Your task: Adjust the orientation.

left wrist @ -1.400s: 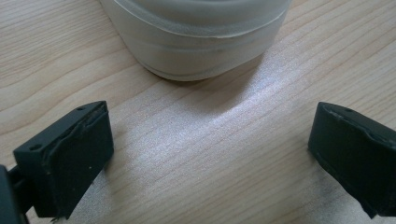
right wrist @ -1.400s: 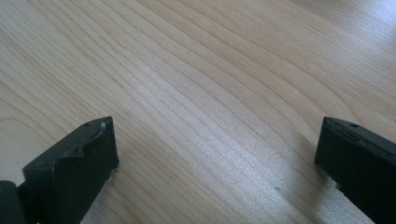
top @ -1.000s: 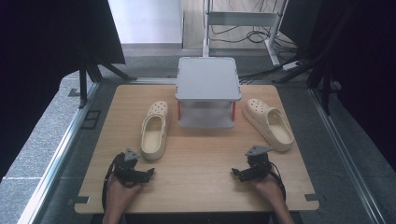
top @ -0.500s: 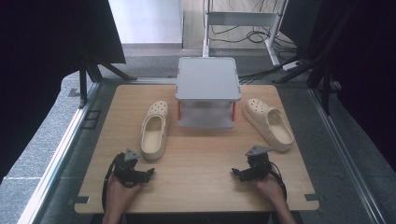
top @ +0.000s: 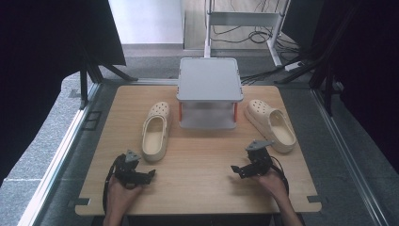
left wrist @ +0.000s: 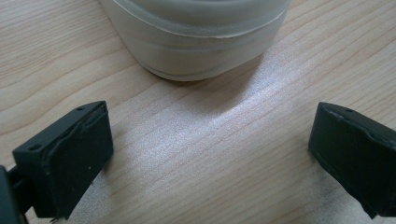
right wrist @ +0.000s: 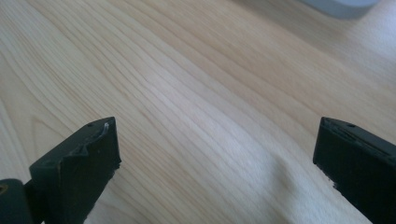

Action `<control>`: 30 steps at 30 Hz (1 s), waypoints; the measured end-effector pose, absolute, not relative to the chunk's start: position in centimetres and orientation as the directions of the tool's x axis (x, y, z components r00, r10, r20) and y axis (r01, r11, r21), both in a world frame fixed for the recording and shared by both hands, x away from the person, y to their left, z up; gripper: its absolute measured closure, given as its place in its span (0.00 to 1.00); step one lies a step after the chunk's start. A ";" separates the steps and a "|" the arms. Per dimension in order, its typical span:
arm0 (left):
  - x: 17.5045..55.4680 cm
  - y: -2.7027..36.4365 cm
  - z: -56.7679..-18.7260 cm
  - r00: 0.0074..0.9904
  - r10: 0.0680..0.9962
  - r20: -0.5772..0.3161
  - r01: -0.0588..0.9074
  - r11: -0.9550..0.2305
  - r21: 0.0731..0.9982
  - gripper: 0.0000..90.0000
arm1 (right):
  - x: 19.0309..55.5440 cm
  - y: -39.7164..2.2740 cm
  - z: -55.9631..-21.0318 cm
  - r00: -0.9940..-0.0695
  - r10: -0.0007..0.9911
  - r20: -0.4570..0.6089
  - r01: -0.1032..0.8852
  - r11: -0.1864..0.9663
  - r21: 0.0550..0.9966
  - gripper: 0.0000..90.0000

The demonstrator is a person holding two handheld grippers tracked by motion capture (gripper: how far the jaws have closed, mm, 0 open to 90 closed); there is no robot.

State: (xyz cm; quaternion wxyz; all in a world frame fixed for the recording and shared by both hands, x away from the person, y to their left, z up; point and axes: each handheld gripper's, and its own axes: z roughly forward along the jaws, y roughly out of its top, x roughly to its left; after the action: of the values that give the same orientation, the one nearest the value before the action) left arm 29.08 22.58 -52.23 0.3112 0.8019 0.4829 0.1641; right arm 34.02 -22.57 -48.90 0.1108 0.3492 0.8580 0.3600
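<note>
Cream left clog (top: pixel 156 131) lies left of the grey stand (top: pixel 209 92), heel toward the person | right clog (top: pixel 271 125) right of the stand | left gripper (top: pixel 143 175) near the left clog's heel, jaws wide apart, empty | right gripper (top: pixel 236 170) before the stand, jaws apart, empty

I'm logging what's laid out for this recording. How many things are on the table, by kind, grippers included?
Cream clogs: 2, the left clog and the right clog.
Grey two-tier shelf: 1.
Hand-held grippers: 2, the left gripper and the right gripper, both with jaws apart and holding nothing.
Total: 5.
</note>
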 end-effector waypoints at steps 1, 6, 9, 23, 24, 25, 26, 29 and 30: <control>29.1 22.6 -52.2 0.480 0.877 -0.037 0.672 -0.340 0.658 0.00 | 34.2 -22.3 -48.7 -0.735 0.675 0.067 0.520 0.497 0.694 0.01; 29.0 22.7 -52.2 0.479 0.877 -0.037 0.672 -0.339 0.658 0.00 | 34.8 -21.3 -47.7 -0.740 0.661 0.121 0.539 0.477 0.694 0.06; 28.9 22.8 -52.2 0.477 0.878 -0.038 0.672 -0.337 0.659 0.00 | 35.3 -20.5 -47.2 -0.745 0.655 0.122 0.537 0.481 0.693 0.06; 28.5 23.5 -52.2 0.469 0.883 -0.037 0.676 -0.331 0.658 0.00 | 38.4 -15.3 -44.9 -0.782 0.611 0.128 0.508 0.505 0.698 0.09; 28.5 23.6 -52.2 0.469 0.883 -0.036 0.677 -0.333 0.657 0.00 | 38.6 -14.8 -44.7 -0.783 0.608 0.130 0.507 0.505 0.698 0.10; 28.5 23.6 -52.2 0.467 0.883 -0.038 0.677 -0.330 0.658 0.00 | 38.7 -14.5 -44.7 -0.786 0.605 0.125 0.503 0.509 0.698 0.10; 28.5 23.6 -52.2 0.466 0.884 -0.038 0.677 -0.329 0.658 0.00 | 38.9 -14.0 -44.5 -0.788 0.603 0.122 0.501 0.513 0.697 0.11; 28.5 23.6 -52.2 0.467 0.884 -0.037 0.677 -0.330 0.658 0.00 | 39.7 -12.7 -44.3 -0.794 0.598 0.111 0.489 0.519 0.701 0.14; 28.5 23.6 -52.2 0.466 0.884 -0.038 0.677 -0.328 0.659 0.00 | 39.9 -12.3 -44.2 -0.792 0.599 0.116 0.493 0.516 0.700 0.14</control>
State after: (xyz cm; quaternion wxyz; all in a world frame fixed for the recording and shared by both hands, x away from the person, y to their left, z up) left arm 28.51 23.60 -52.23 0.3107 0.7977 0.4893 0.1665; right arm 39.89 -12.32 -44.21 0.0700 0.3145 0.8679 0.3781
